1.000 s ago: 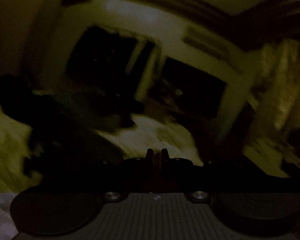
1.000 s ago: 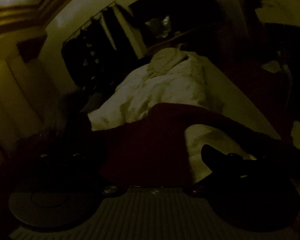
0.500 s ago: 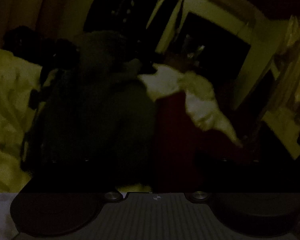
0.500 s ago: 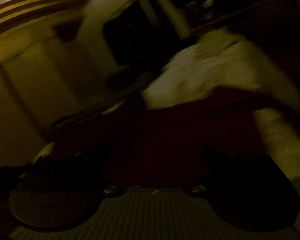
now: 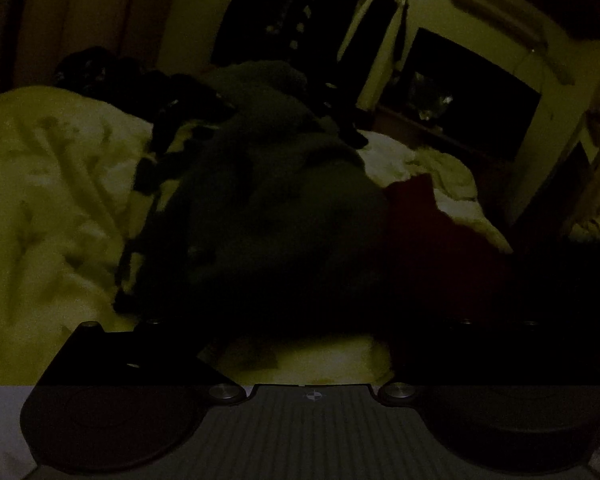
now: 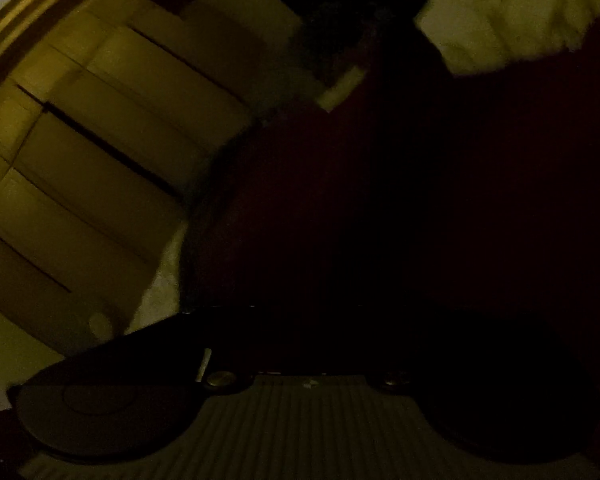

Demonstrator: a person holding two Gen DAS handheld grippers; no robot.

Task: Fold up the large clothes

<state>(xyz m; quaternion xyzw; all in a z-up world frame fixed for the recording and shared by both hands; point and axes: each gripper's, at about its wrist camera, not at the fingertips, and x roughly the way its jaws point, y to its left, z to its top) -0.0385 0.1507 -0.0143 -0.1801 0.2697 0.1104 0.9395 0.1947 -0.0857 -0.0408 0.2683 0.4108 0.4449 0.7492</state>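
The room is very dark. In the left wrist view a dark green garment (image 5: 268, 208) lies heaped on the pale sheet (image 5: 52, 200), with a dark red garment (image 5: 440, 248) beside it on the right. My left gripper (image 5: 300, 332) is open just in front of the green heap, its fingers spread wide and nothing between them. In the right wrist view the dark red garment (image 6: 340, 200) fills the middle and right. My right gripper (image 6: 300, 312) is closing, its jaws drawn in to the middle with the red cloth between them. The fingertips are lost in shadow.
More black clothing (image 5: 112, 72) lies at the back of the bed. Behind it are a curtained window (image 5: 300, 20) and a dark shelf opening (image 5: 472, 92). Tall cupboard doors (image 6: 100, 140) fill the left of the right wrist view, and pale bedding (image 6: 500, 12) shows top right.
My left gripper opened wide and dropped toward the green heap. My right gripper swung left across the red garment toward the cupboard doors, and its fingers came in from wide apart to the middle.
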